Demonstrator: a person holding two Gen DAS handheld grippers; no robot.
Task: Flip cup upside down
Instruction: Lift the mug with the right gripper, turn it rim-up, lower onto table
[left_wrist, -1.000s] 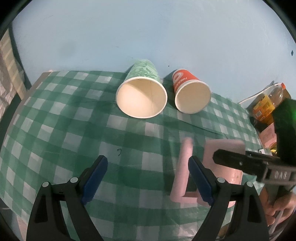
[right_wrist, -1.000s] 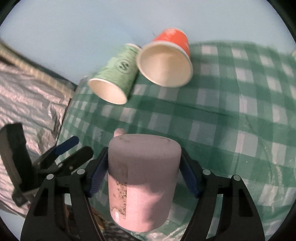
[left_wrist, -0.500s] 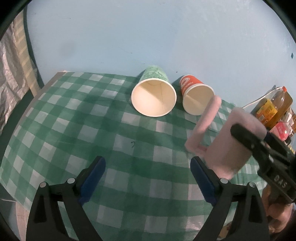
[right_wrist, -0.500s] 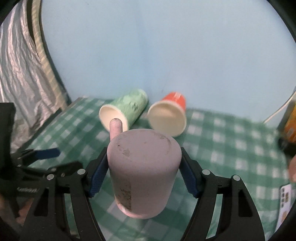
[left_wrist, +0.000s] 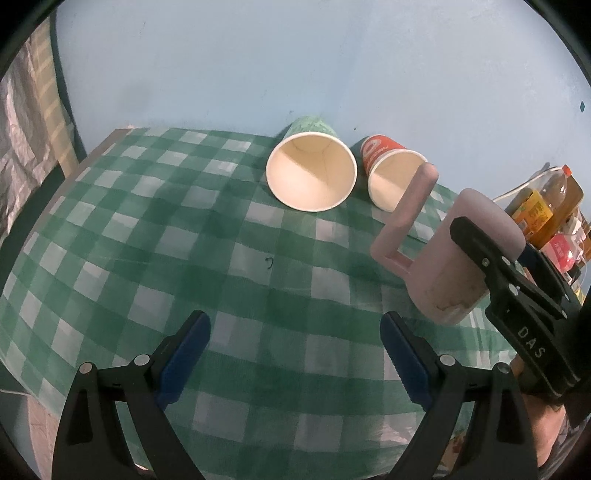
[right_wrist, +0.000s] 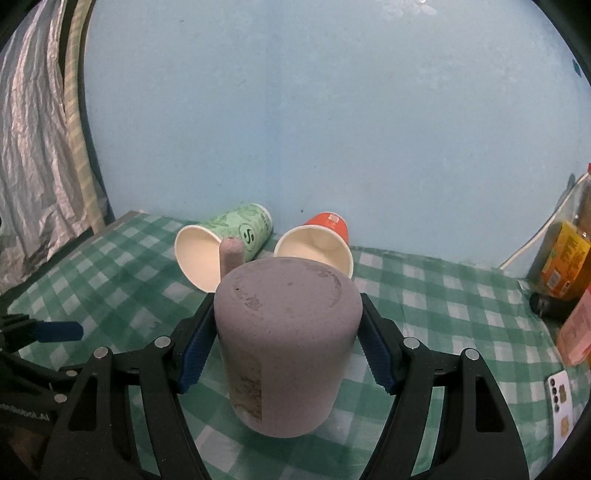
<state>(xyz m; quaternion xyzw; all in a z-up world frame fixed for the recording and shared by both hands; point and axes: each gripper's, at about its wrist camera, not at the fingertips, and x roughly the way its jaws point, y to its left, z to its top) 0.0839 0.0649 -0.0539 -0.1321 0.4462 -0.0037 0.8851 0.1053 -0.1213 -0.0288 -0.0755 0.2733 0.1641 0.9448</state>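
Note:
My right gripper (right_wrist: 286, 354) is shut on a pink mug (right_wrist: 284, 332), held bottom up with its rim just above the green checked tablecloth (right_wrist: 443, 295). The mug's handle points away from the camera. In the left wrist view the pink mug (left_wrist: 454, 266) is at the right, tilted, clamped by the right gripper (left_wrist: 476, 254). My left gripper (left_wrist: 295, 354) is open and empty over the cloth, left of the mug.
A green paper cup (left_wrist: 312, 170) and a red paper cup (left_wrist: 391, 173) lie on their sides at the back by the blue wall. Bottles and packets (right_wrist: 565, 266) stand at the right edge. A phone (right_wrist: 561, 398) lies at the right front.
The right gripper has lifted the pink mug from lying on the cloth and turned it bottom up. The left gripper has pulled back and up a little.

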